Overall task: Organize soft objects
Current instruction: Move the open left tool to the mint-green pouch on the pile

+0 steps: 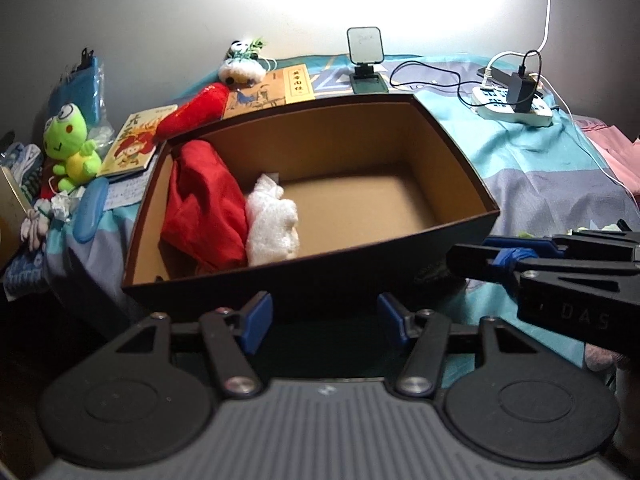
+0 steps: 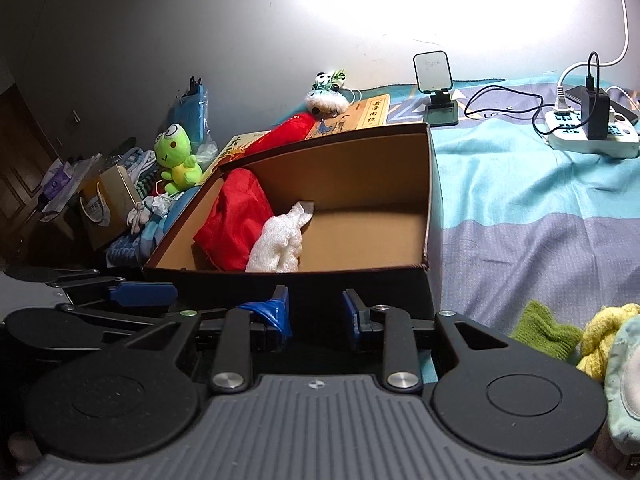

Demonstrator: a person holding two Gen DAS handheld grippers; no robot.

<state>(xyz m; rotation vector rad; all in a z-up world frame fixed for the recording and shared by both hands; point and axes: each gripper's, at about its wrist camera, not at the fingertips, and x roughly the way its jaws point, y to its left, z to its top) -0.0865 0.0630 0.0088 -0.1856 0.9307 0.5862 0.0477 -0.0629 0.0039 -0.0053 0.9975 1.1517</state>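
The bed's teal-and-grey sheet [image 2: 520, 200] carries an open cardboard box [image 2: 434, 200], a power strip [image 2: 592, 136], a phone stand [image 2: 440, 108], books [image 1: 132, 144] and a frog plush [image 1: 70, 140].

The box [image 1: 304, 280] is showing dark, near-black walls outside and plain tan cardboard inside. In it, a red cloth [image 1: 204, 208] is sitting beside a white fluffy bundle [image 1: 272, 224]. The bedsheet [image 2: 520, 184] is running in turquoise and greyish-lavender bands. The frog plush [image 1: 70, 144] is glowing lime green with a yellow belly. The grippers' pads [image 1: 256, 320] are looking blue on black arms. Green [image 2: 544, 332] and yellow [image 2: 604, 340] cloths are peeking in at the right wrist view's corner.
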